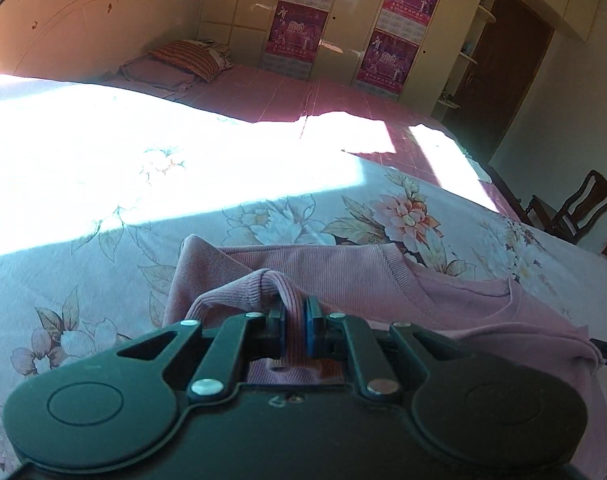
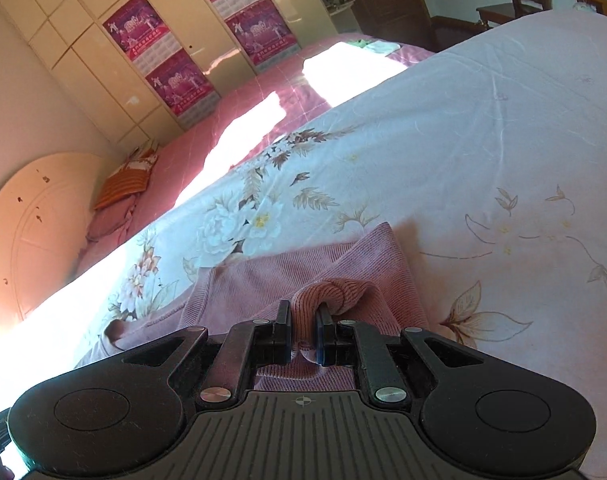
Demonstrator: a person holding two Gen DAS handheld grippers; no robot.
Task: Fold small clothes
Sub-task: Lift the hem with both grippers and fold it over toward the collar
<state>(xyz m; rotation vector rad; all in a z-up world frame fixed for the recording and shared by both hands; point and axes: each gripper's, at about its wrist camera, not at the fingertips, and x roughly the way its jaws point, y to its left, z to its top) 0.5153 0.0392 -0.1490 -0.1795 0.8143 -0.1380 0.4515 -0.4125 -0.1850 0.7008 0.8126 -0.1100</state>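
Note:
A small pink ribbed garment point(image 1: 343, 276) lies on a floral bedsheet point(image 1: 103, 248). My left gripper point(image 1: 294, 320) is shut on a bunched fold of the pink garment at its left end, lifted slightly off the sheet. In the right wrist view the same pink garment point(image 2: 263, 280) lies on the floral bedsheet point(image 2: 483, 152). My right gripper point(image 2: 303, 326) is shut on a bunched fold of it at its right end. The cloth between the jaws hides the pads.
A pink bedspread point(image 1: 263, 96) with pillows point(image 1: 183, 60) lies beyond the sheet, by a cream headboard point(image 1: 83, 24). Cream wardrobes with magenta posters point(image 1: 403, 28) line the far wall. A wooden chair point(image 1: 575, 208) and dark door point(image 1: 511, 60) stand to the right.

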